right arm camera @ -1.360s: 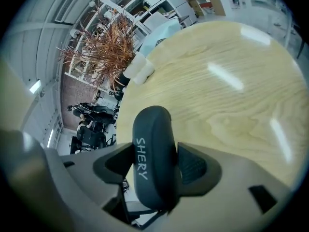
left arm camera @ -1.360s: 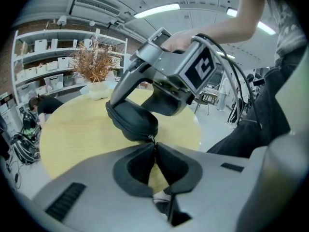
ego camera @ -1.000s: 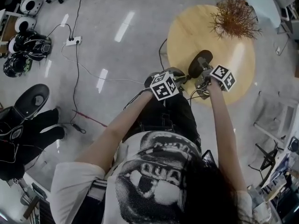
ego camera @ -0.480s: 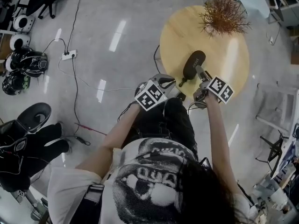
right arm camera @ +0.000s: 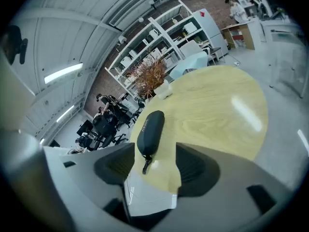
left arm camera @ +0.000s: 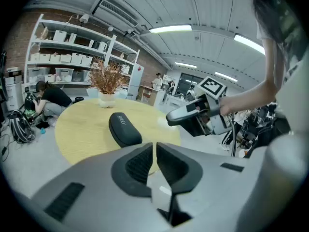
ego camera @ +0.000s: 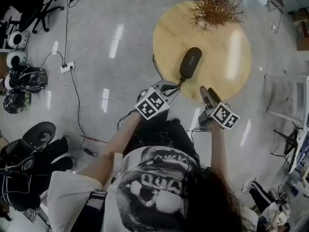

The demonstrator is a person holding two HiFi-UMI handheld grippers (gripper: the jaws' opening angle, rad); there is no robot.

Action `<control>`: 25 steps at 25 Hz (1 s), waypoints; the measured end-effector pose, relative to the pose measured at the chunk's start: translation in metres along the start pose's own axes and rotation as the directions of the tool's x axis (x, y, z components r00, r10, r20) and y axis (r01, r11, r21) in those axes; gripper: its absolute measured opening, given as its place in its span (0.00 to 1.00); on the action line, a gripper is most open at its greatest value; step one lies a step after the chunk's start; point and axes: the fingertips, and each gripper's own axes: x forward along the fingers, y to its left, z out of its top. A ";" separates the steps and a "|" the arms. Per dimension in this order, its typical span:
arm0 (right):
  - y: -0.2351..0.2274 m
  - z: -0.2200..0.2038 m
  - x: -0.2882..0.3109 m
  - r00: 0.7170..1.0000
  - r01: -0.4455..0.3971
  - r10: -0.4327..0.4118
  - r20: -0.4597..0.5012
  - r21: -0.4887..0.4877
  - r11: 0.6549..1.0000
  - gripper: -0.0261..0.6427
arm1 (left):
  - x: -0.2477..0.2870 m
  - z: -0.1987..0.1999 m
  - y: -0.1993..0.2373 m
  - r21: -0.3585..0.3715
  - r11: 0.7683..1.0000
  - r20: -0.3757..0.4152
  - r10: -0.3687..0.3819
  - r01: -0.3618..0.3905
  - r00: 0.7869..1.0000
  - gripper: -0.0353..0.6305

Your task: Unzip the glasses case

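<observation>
A black glasses case (ego camera: 190,63) lies closed on the round wooden table (ego camera: 227,76), with its zipper pull (ego camera: 182,82) hanging toward the near edge. My left gripper (ego camera: 175,86) hovers just off the table's rim, close to that pull, and is shut with nothing between its pads. In the left gripper view the case (left arm camera: 124,128) lies beyond the left gripper (left arm camera: 154,149). My right gripper (ego camera: 208,94) is at the rim to the right of the case; its jaws are closing but still wide, holding nothing. In the right gripper view, the case (right arm camera: 150,127) and pull (right arm camera: 145,165) show beyond the right gripper (right arm camera: 154,161).
A dried plant in a pot (ego camera: 215,6) stands at the table's far side. Cables and a power strip (ego camera: 66,66) cross the floor on the left, near helmets (ego camera: 21,76). Shelving (left arm camera: 72,52) and a crouching person (left arm camera: 50,98) are behind the table.
Both grippers have drawn back from the case toward the person. The right one has left the case's near end and moved right, and the case lies alone on the table.
</observation>
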 end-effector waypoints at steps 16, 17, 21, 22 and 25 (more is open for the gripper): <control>0.005 -0.057 -0.123 0.990 -0.048 0.058 0.128 -0.077 0.996 0.41 | 0.004 0.030 -0.100 0.013 0.999 0.056 -0.039 0.039 0.998 0.08; 0.005 -0.062 -0.131 0.989 -0.049 0.061 0.135 -0.088 0.995 0.40 | 0.003 0.029 -0.111 0.018 0.999 0.058 -0.043 0.042 0.997 0.08; 0.010 -0.078 -0.159 0.982 -0.055 0.082 0.173 -0.156 0.986 0.37 | -0.006 0.025 -0.153 0.041 0.998 0.066 -0.051 0.049 0.997 0.08; 0.012 -0.081 -0.167 0.979 -0.051 0.085 0.183 -0.183 0.982 0.36 | -0.008 0.025 -0.163 0.047 0.998 0.071 -0.055 0.052 0.996 0.08; 0.023 -0.093 -0.191 0.975 -0.033 0.090 0.205 -0.265 0.964 0.30 | -0.020 0.023 -0.192 0.061 0.996 0.085 -0.064 0.059 0.994 0.08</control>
